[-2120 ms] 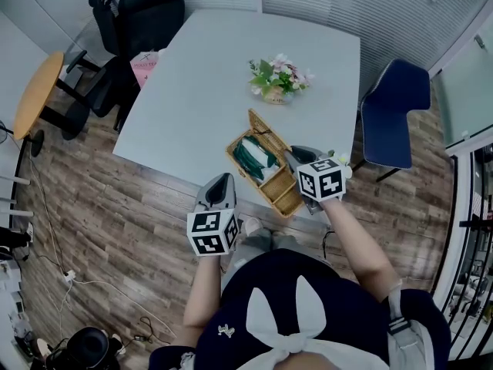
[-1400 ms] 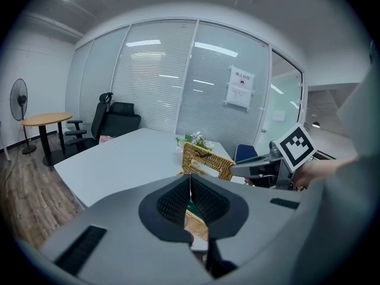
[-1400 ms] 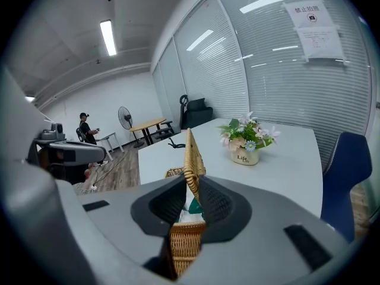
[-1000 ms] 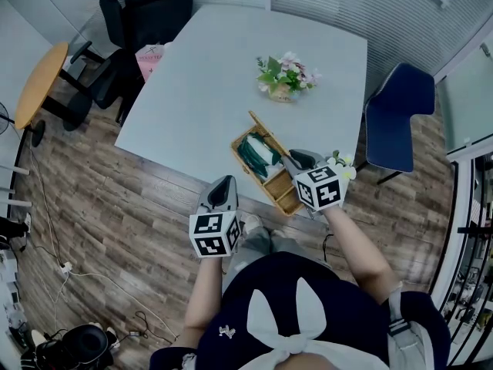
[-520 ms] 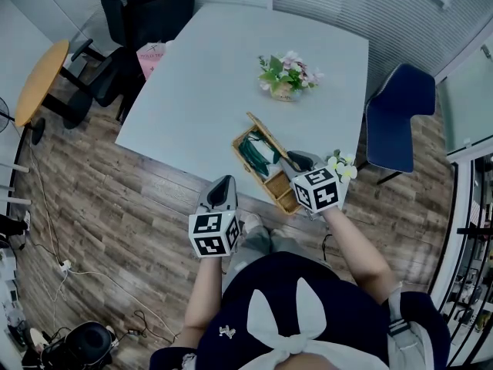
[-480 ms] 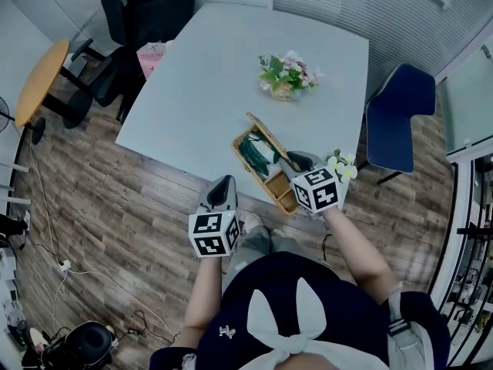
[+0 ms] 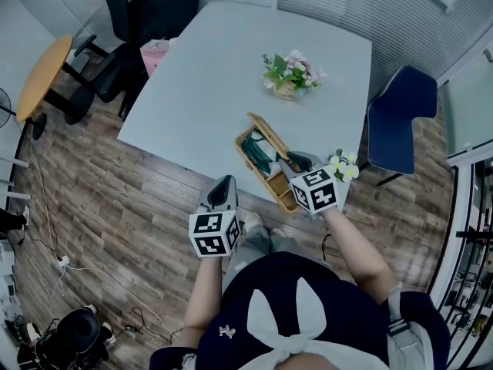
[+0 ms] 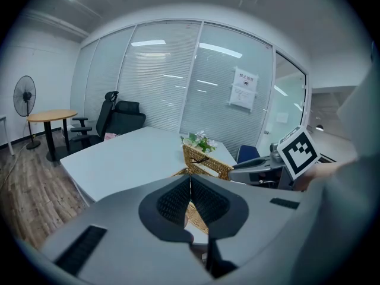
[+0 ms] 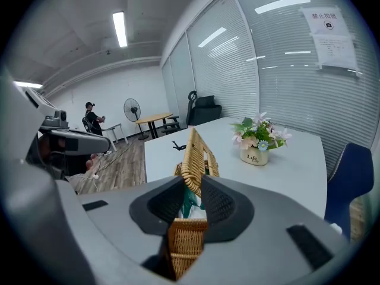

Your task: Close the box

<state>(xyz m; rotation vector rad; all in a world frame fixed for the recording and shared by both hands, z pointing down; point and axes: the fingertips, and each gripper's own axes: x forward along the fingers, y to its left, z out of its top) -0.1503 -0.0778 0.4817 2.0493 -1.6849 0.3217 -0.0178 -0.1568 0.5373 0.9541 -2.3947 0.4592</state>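
An open wicker box with green contents sits at the near edge of the white table. Its lid stands raised along the far side. My right gripper reaches over the box. In the right gripper view the lid's woven rim is clamped between the pads of that gripper, whose jaws have just been opening a little. My left gripper hovers off the table's near edge, left of the box. It is shut with nothing in it, and the box lies beyond its tips.
A flower pot stands farther back on the table. A small spray of white flowers lies by my right hand. A blue chair is at the right, black office chairs and a round wooden table at the left.
In the right gripper view the lid has turned from edge-on to showing more of its face, and the gap between the right jaws is slightly wider. The left gripper has stayed still.
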